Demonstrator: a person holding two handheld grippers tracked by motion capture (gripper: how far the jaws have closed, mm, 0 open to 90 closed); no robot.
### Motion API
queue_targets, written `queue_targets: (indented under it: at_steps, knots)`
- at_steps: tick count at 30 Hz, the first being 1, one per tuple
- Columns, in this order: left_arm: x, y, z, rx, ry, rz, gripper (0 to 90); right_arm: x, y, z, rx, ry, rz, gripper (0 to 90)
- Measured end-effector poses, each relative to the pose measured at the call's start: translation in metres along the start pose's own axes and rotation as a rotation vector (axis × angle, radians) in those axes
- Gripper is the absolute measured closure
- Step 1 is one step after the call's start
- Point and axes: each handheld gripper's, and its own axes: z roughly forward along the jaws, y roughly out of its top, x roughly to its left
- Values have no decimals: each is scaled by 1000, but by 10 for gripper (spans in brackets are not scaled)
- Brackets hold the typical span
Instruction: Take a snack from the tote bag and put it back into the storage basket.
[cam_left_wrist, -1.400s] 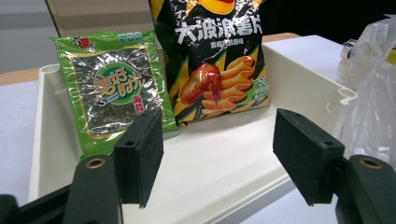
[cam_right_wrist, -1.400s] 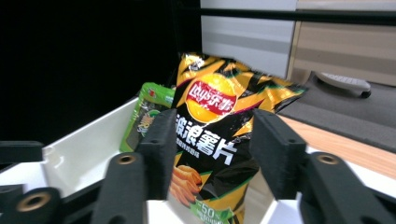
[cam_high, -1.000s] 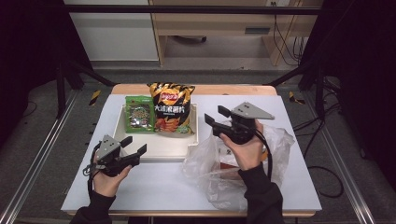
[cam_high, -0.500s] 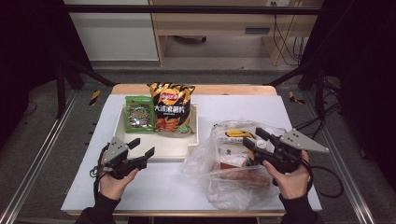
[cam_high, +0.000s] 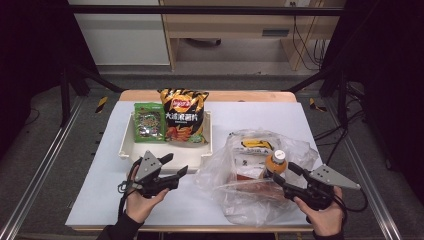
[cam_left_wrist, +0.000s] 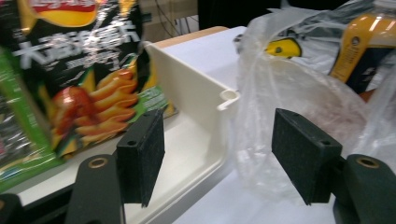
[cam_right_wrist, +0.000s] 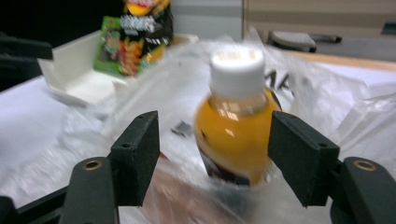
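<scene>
The orange bottle (cam_high: 276, 162), white-capped and filled with orange drink, is seen standing upright inside the clear plastic bag (cam_high: 250, 195) at the near right of the counter (cam_high: 100, 200). In the right gripper view the bottle (cam_right_wrist: 236, 126) sits just ahead of the black pads, toward the right-hand one, with crinkled film of the bag (cam_right_wrist: 355, 121) all around it. The right gripper (cam_high: 281, 175) is held at the bag's near right side, and its jaws have just been opening; they are spread wide, the bottle is framed between them, and no pad is pressed against it. Other packets are glimpsed inside the bag beside the bottle, a white one with a yellow mark among them, though they are too blurred to be told apart.

Over on the near left, the left gripper (cam_high: 174, 165) is pointed toward the right, jaws released and parted wide, nothing clasped. In the left gripper view its pads are seen straddling the corner of the cream tray (cam_left_wrist: 196, 88), with the bag's film (cam_left_wrist: 280, 93) just beside the right pad.

Farther back, the cream tray (cam_high: 125, 145) is found left of the bag and just beside it. Two snack packs are propped in it at its far side: a black-and-yellow chip bag (cam_high: 183, 116) and, on its left and touching it, a smaller green packet (cam_high: 149, 121).
</scene>
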Motion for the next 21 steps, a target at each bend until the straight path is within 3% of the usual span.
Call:
queue_targets:
  at_steps: [5, 12, 16, 21]
  knots:
    - [-19, 10, 17, 6, -49, 24, 377, -6, -16, 5, 40, -8, 18, 383]
    - [-42, 31, 45, -13, -100, 53, 436, -10, -26, 6, 49, -20, 17, 404]
    - [-56, 43, 71, 0, -137, 79, 503, -12, -28, 6, 53, -32, 16, 420]
    - [-74, 54, 107, 40, -203, 108, 592, -14, -29, 5, 55, -25, 24, 524]
